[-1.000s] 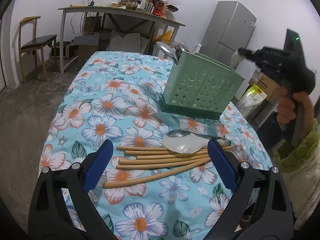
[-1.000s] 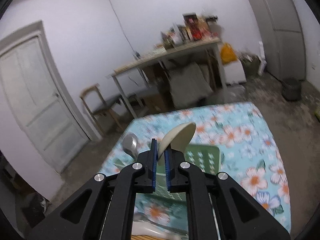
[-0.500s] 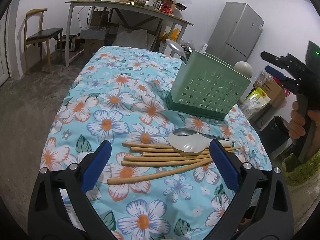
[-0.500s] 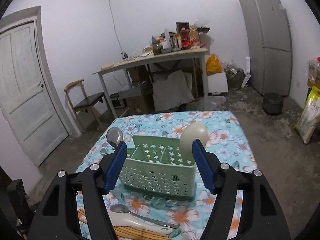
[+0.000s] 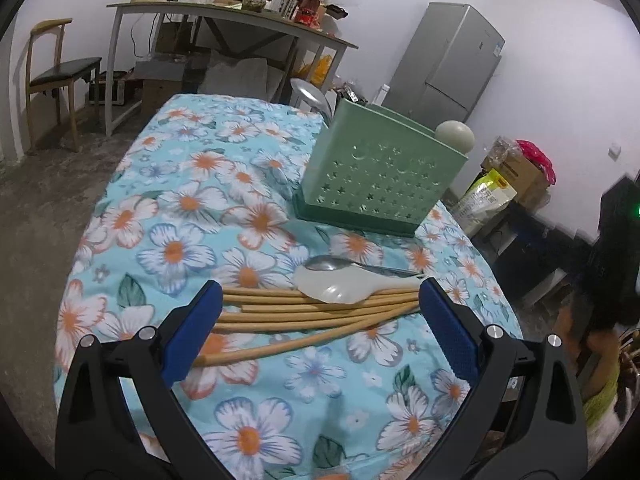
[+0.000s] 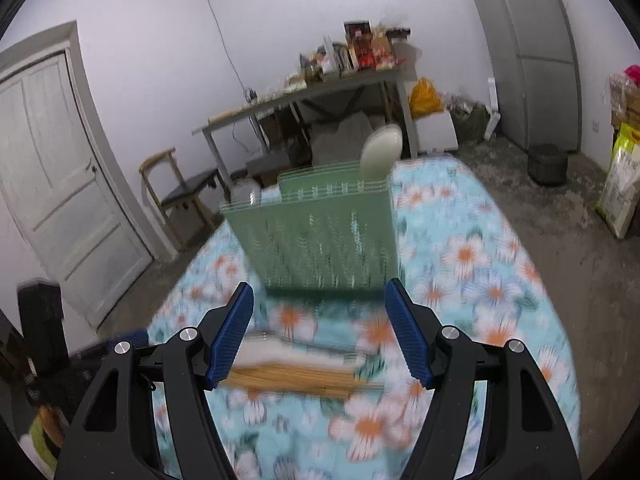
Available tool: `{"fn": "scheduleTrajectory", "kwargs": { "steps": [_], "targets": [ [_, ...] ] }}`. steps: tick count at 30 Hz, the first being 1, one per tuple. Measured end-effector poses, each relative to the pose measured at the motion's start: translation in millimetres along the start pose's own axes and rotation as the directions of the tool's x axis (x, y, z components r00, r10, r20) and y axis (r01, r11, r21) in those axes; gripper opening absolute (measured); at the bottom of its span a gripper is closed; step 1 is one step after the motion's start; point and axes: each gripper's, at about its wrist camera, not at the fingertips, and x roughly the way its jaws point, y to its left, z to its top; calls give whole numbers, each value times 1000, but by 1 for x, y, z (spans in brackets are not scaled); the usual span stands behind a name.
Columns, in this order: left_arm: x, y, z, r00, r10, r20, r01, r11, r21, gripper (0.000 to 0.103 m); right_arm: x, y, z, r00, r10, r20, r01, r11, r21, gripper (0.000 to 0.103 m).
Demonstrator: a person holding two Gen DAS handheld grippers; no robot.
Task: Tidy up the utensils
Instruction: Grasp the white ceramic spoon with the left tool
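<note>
Floral tablecloth (image 5: 180,208) over a narrow table, dropping off at both long sides and at the far end; bare concrete floor (image 5: 36,216) all round. Wide open cloth left of the green utensil caddy (image 5: 380,176), which stands toward the far right part of the top, well in from the near end.

Left gripper (image 5: 320,324) spread wide, empty, hovering over the near end, blue pads either side of the wooden chopsticks (image 5: 304,312). Chopsticks lying flat in a loose bundle, long axis crosswise to the table, one stick splayed toward the near left. White plastic spoon (image 5: 332,288) on top of them, bowl to the left, handle running right; metal spoon (image 5: 328,263) just behind it, pointing the same way.

In the caddy: a white spoon (image 5: 454,136) standing upright at the right end, bowl up, and a metal ladle (image 5: 308,92) at the far left corner, also bowl up.

Right gripper (image 6: 320,332) open with nothing between the pads, having just let go; blurred, facing the caddy front with the chopstick bundle below.
</note>
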Motion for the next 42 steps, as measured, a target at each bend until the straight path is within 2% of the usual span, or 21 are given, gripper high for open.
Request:
{"fn": "scheduleTrajectory", "kwargs": {
  "steps": [8, 13, 15, 17, 18, 22, 25, 30, 35, 39, 42],
  "targets": [
    [8, -9, -5, 1000, -31, 5, 31, 1000, 7, 95, 17, 3, -48, 996, 29, -90, -26, 999, 32, 67],
    [19, -7, -9, 995, -96, -25, 95, 994, -46, 94, 16, -3, -54, 995, 32, -91, -26, 998, 56, 67],
    [24, -5, -10, 991, -133, -29, 130, 989, -76, 91, 17, -8, -54, 995, 31, -92, -24, 997, 67, 67],
    [30, -2, -10, 985, -165, -42, 160, 981, -111, 77, 17, -12, -54, 995, 32, -93, -25, 997, 77, 67],
    [33, -1, -11, 983, -177, -51, 169, 977, -128, 74, 17, -13, -54, 995, 33, -94, -25, 996, 80, 67],
    [50, 12, -12, 970, -226, -86, 200, 950, -239, 57, 19, -14, -54, 994, 42, -96, -34, 995, 91, 67],
    [58, 19, -15, 959, -266, -101, 225, 925, -307, 51, 20, -13, -54, 994, 50, -97, -41, 995, 94, 67],
    [70, 31, -19, 943, -316, -107, 249, 881, -402, 51, 25, -13, -55, 993, 63, -103, -53, 993, 101, 67],
    [78, 43, -14, 940, -331, -78, 256, 841, -476, 49, 27, -13, -56, 992, 71, -107, -59, 992, 107, 67],
    [75, 45, -10, 920, -392, -9, 330, 786, -522, 49, 28, -14, -56, 992, 72, -106, -60, 992, 111, 67],
    [75, 46, -8, 919, -394, 10, 337, 773, -538, 49, 29, -15, -56, 991, 74, -110, -61, 991, 117, 67]
  ]
}}
